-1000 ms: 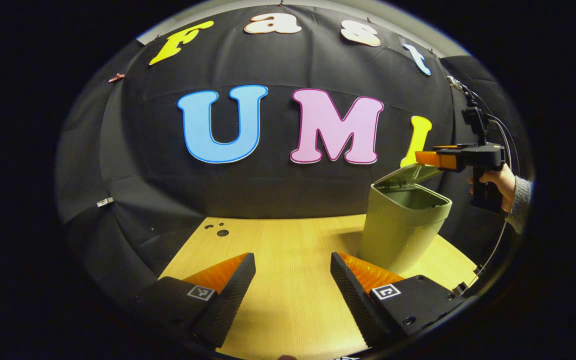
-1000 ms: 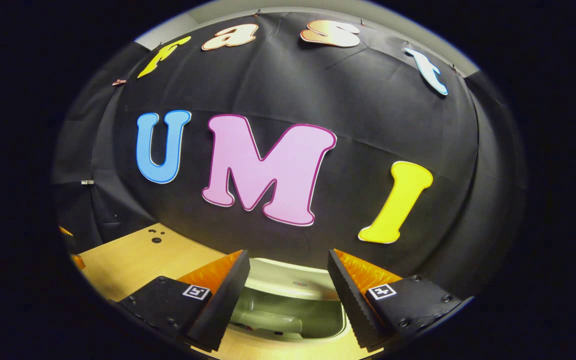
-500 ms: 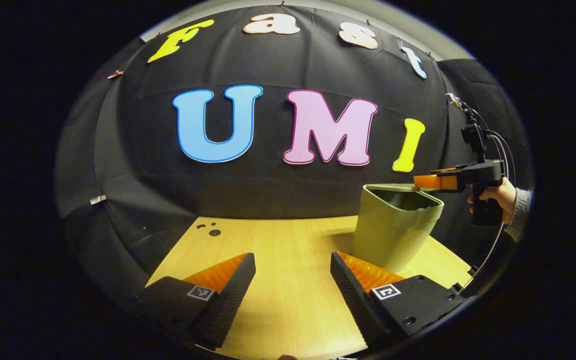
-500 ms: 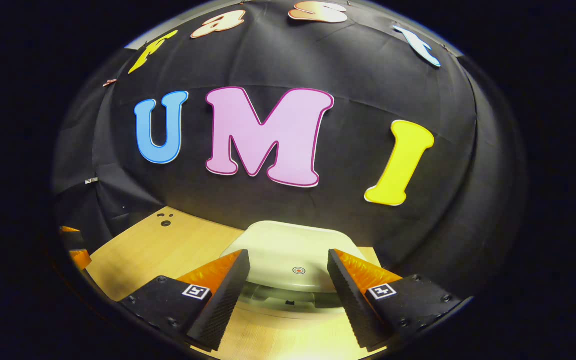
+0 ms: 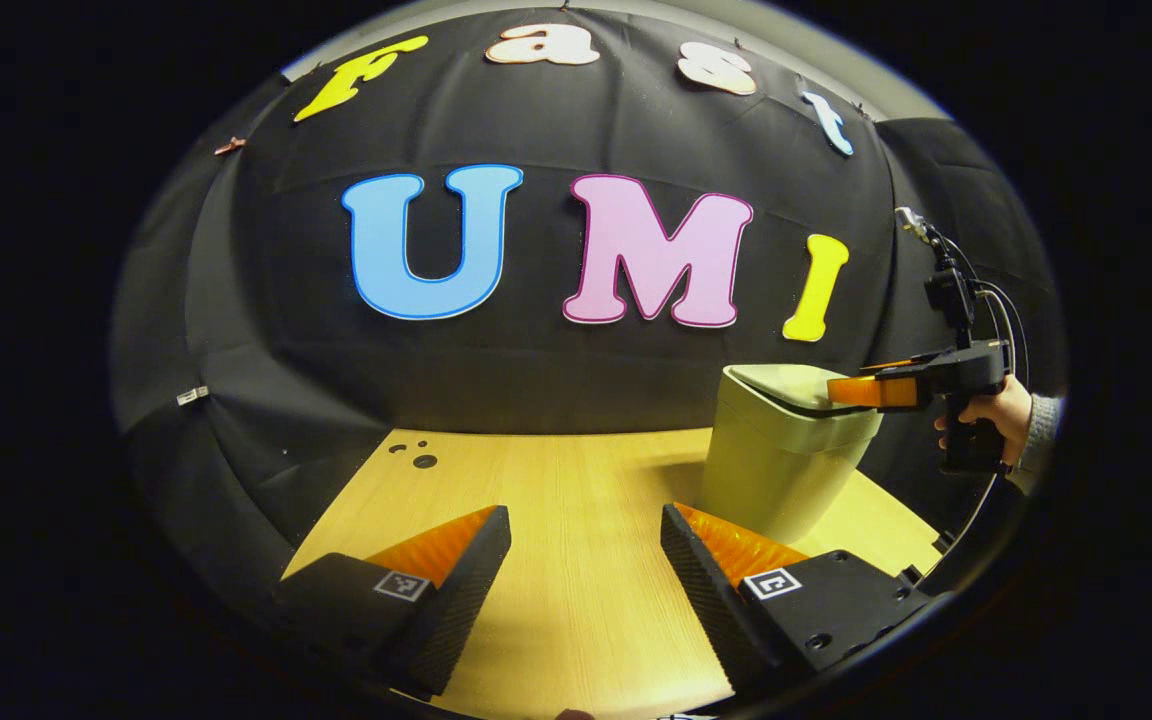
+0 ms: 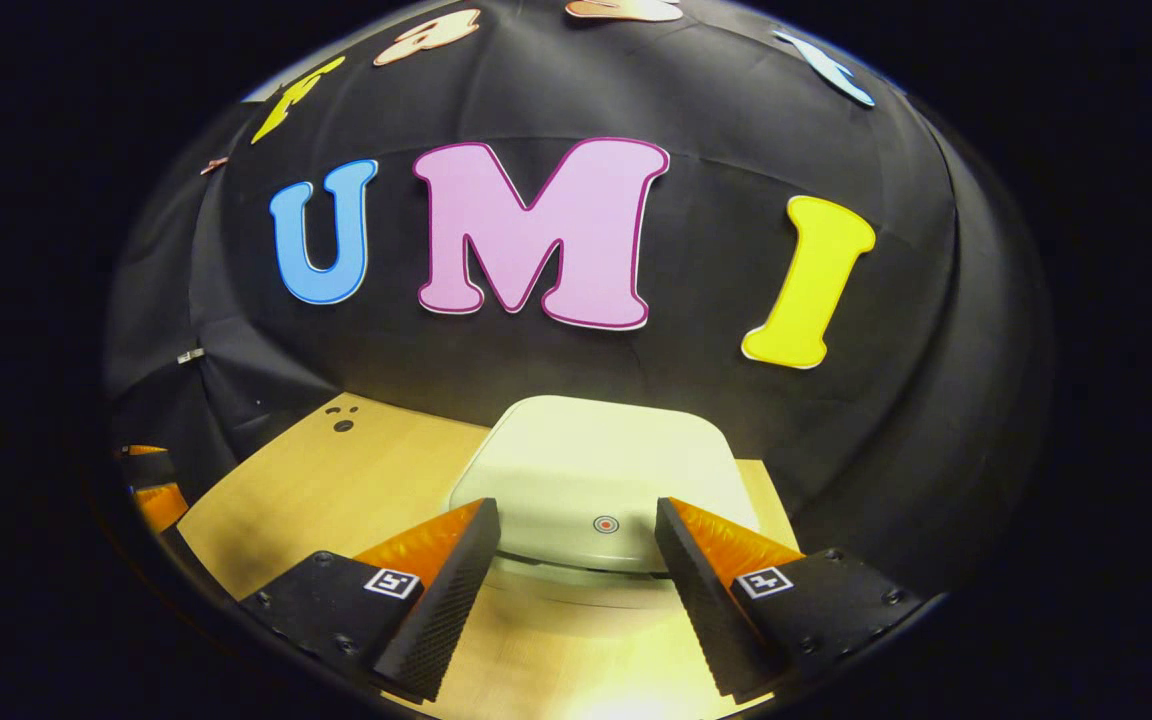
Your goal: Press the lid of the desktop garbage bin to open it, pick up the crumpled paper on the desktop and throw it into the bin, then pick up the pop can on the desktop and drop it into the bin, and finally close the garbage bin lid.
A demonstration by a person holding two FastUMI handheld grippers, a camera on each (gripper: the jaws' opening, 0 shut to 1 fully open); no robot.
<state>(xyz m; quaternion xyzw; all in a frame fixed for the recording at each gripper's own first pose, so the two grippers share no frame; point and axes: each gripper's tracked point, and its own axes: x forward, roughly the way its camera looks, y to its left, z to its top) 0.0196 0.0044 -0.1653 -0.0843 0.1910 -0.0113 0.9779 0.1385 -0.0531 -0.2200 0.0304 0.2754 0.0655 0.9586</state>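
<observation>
The pale green garbage bin (image 5: 781,465) stands on the wooden table's right side. Its lid (image 6: 601,470) lies down flat over the rim, with a small round mark near its front edge. My right gripper (image 6: 576,515) is open, its two fingers spread over the front of the lid. From the left gripper view, that right gripper (image 5: 861,390) rests at the lid's right edge, held by a hand (image 5: 1001,410). My left gripper (image 5: 586,525) hovers open above bare table with nothing between its fingers.
The wooden table (image 5: 556,500) has small dark holes (image 5: 421,460) near its far left corner. Black cloth closes in the back and sides. A cable (image 5: 986,300) loops behind the right gripper's handle.
The bin lid has swung from raised to flat on the rim as my right gripper came down on it. My left gripper has barely moved.
</observation>
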